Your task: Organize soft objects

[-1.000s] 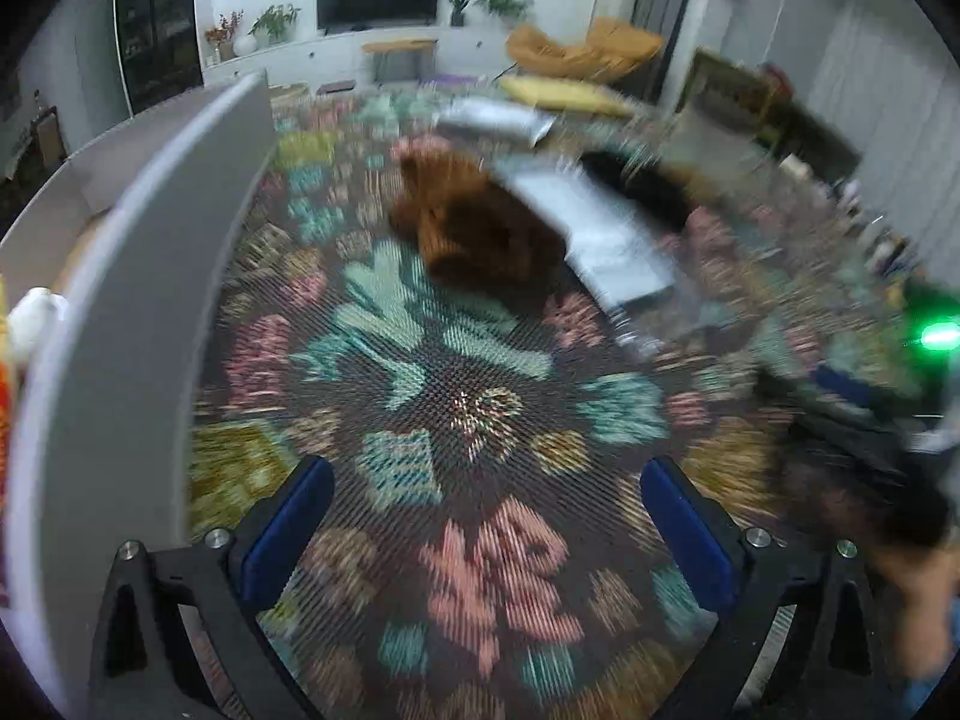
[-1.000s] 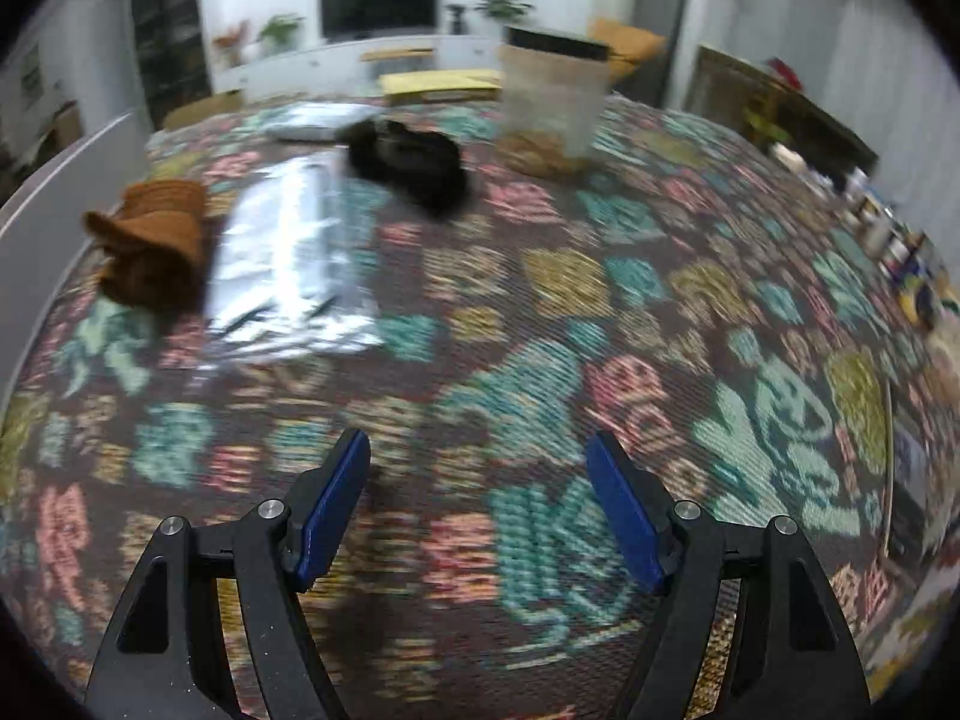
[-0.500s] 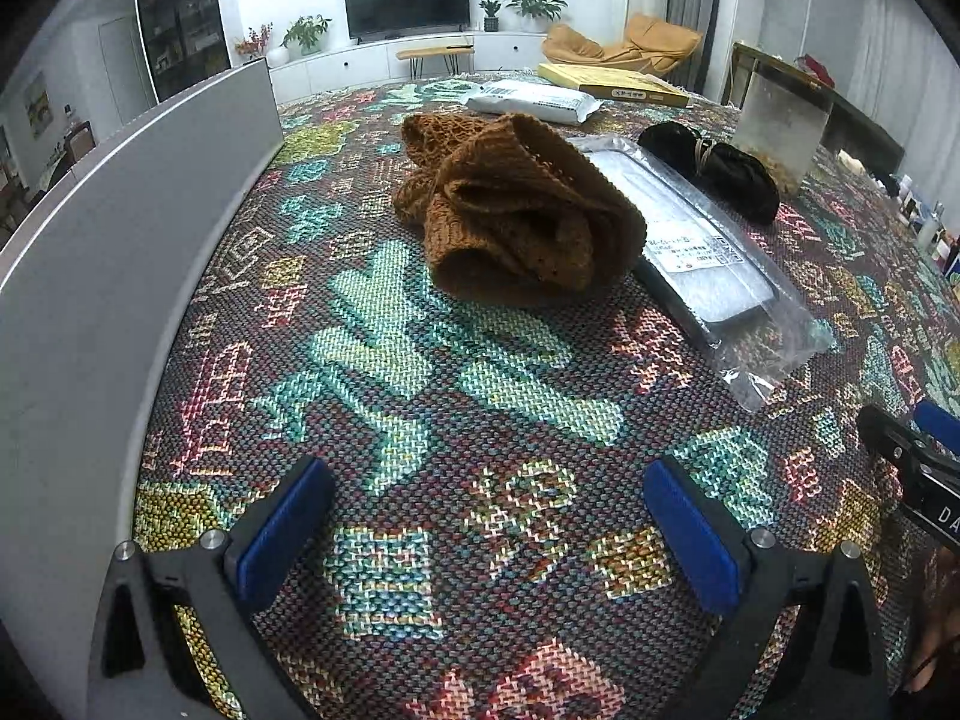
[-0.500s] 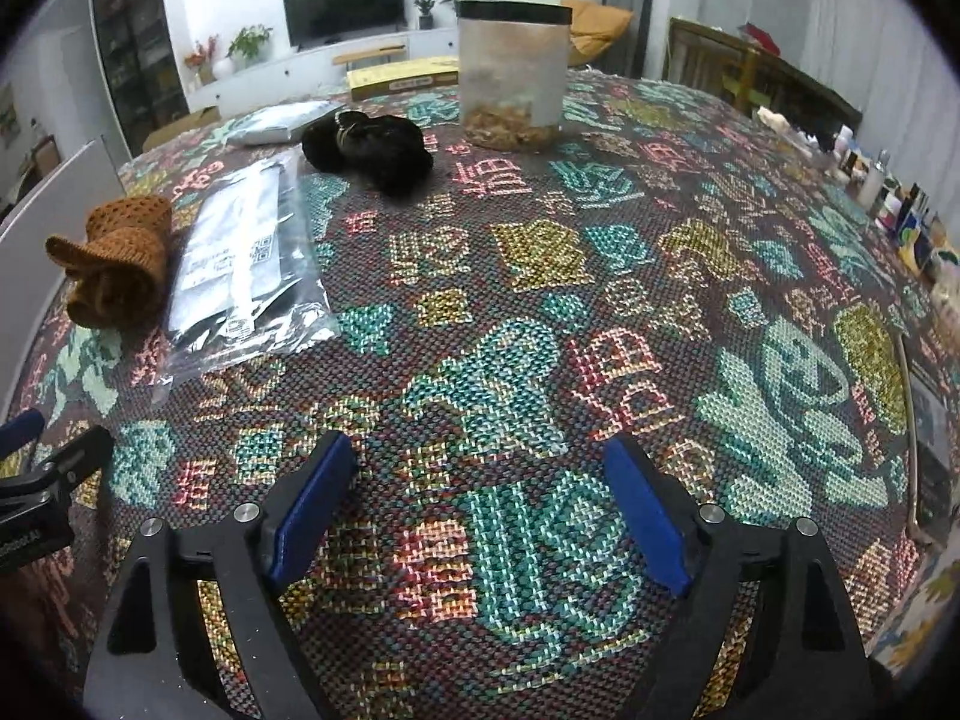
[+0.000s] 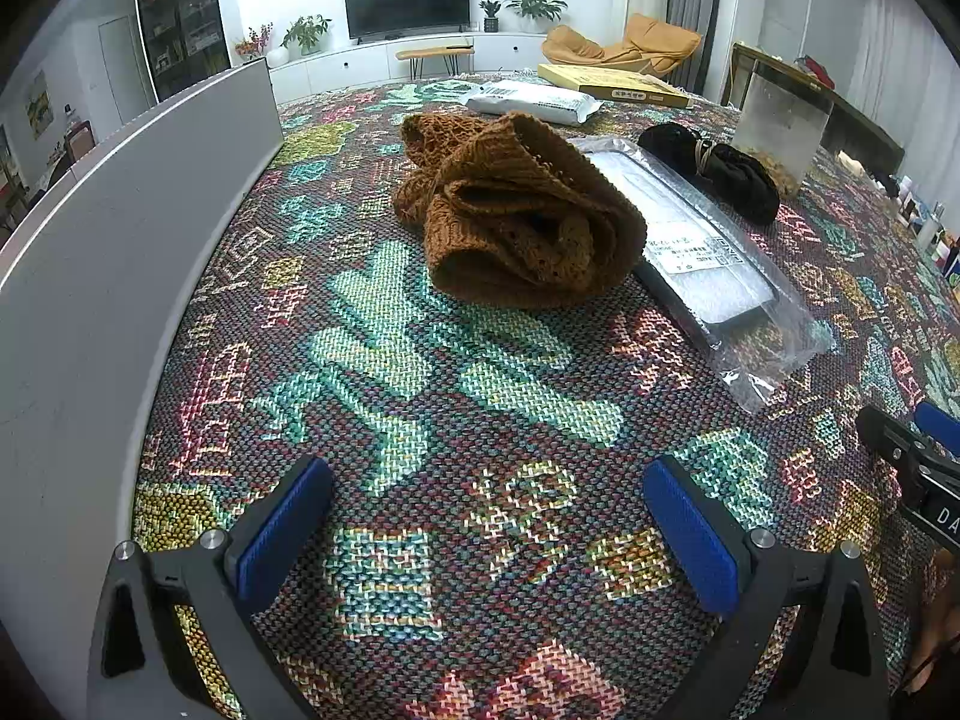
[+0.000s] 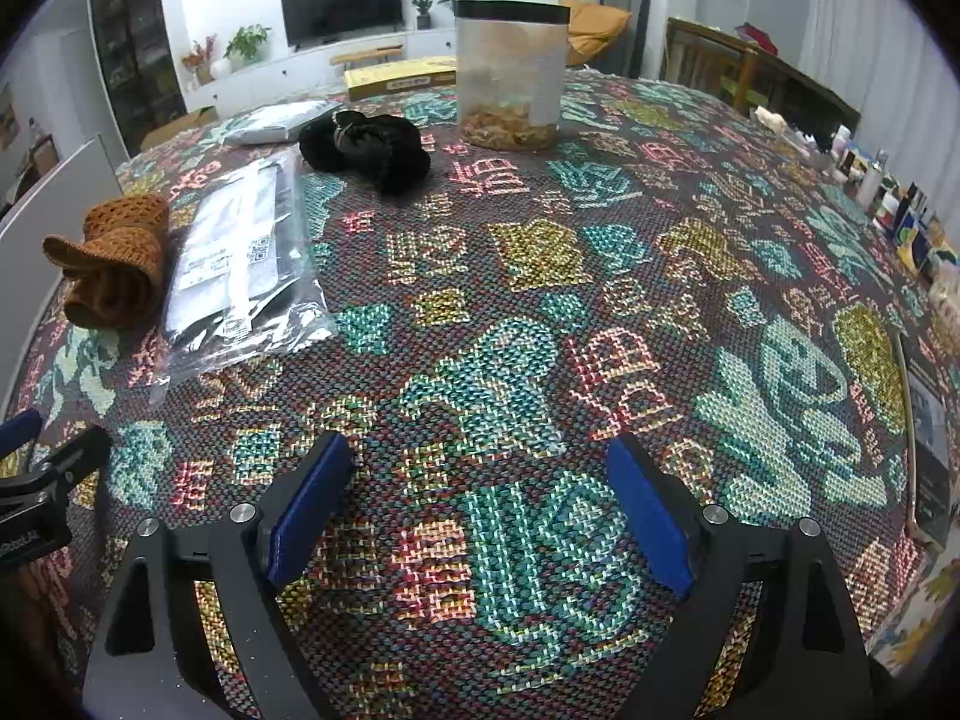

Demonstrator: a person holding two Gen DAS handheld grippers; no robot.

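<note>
A wide counter (image 6: 600,276) under a busy woven cloth of teal, pink and yellow motifs fills both views. Along its left edge runs a tall grey panel (image 5: 120,228). Out in the middle lies the brown knitted piece (image 5: 516,222), bunched up in folds on the cloth, and its right side touches a clear plastic packet (image 5: 714,276) lying flat with a white label. Beyond the packet sits a black soft bundle (image 5: 720,171), near a clear lidded jar (image 6: 510,78) with brownish bits at the bottom. Further back, a grey mailer pouch (image 5: 528,101) and a flat yellow box (image 5: 612,84). The left hand-held gripper (image 5: 486,516) hovers low over bare cloth, blue pads spread wide, nothing between them, the knit well ahead of it. The right hand-held gripper (image 6: 480,498) is just the same: fingers apart, empty, over the patterned cloth.
</note>
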